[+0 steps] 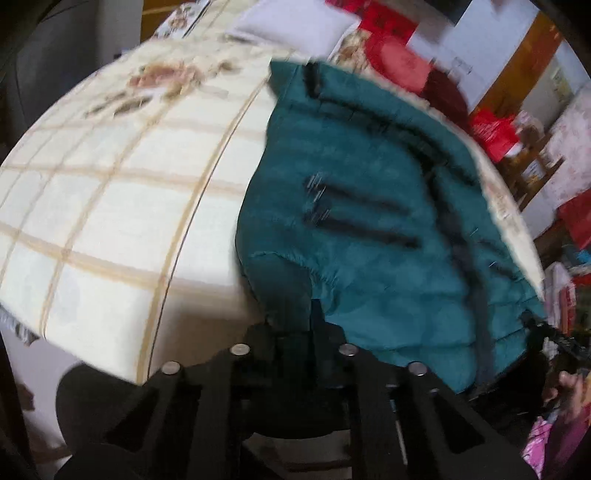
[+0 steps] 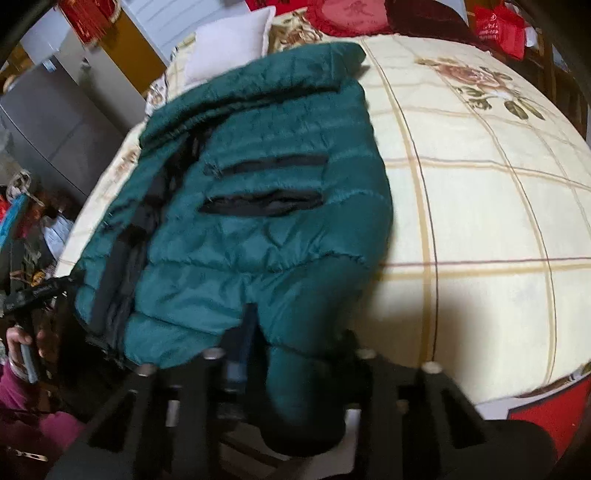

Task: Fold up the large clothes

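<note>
A teal puffer jacket [image 1: 369,206] with two black pocket strips lies on a cream checked bedspread [image 1: 122,206]. It also shows in the right wrist view [image 2: 258,206], collar toward the pillows. My left gripper [image 1: 295,332] is shut on the jacket's near hem corner, teal cloth bunched between its fingers. My right gripper [image 2: 280,354] is shut on a fold of the jacket's near hem, the cloth hanging over its fingers. The other gripper shows at the left edge of the right wrist view [image 2: 33,295], held by a hand.
A white pillow [image 2: 229,48] and red cushions [image 2: 351,14] lie at the head of the bed. The bedspread [image 2: 498,221] spreads wide beside the jacket. Cluttered furniture and red bags [image 1: 495,129] stand beside the bed.
</note>
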A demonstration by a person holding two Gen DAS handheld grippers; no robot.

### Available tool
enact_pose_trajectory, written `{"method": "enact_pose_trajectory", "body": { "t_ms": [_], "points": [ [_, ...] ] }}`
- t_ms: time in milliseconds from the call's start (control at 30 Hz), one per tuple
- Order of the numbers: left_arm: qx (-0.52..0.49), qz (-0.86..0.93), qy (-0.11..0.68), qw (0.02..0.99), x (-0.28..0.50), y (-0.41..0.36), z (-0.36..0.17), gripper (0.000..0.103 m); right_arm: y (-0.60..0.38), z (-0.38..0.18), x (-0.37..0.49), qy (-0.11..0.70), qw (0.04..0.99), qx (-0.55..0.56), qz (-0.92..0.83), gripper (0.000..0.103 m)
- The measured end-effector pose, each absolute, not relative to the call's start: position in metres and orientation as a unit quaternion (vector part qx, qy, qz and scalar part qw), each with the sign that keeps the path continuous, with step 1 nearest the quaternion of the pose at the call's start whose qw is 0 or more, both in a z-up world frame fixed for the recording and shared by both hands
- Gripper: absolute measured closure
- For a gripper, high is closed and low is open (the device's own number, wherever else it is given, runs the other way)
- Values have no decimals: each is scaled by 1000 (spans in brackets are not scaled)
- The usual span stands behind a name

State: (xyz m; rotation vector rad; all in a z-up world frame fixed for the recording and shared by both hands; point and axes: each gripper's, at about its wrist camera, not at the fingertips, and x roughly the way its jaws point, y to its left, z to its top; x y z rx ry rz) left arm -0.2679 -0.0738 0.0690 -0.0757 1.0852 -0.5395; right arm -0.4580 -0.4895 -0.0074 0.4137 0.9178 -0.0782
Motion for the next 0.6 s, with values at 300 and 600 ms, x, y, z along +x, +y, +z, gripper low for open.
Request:
{"method": "enact_pose_trajectory", "body": {
  "t_ms": [300, 600],
  "points": [
    [-58, -270, 427, 861, -241, -83, 141, 75, -502, 73, -435, 345, 917, 199, -10, 85],
    [-84, -245, 366, 894, -170, -122, 189, 75, -542, 119, -372, 296, 934, 192, -52, 85]
  ]
}}
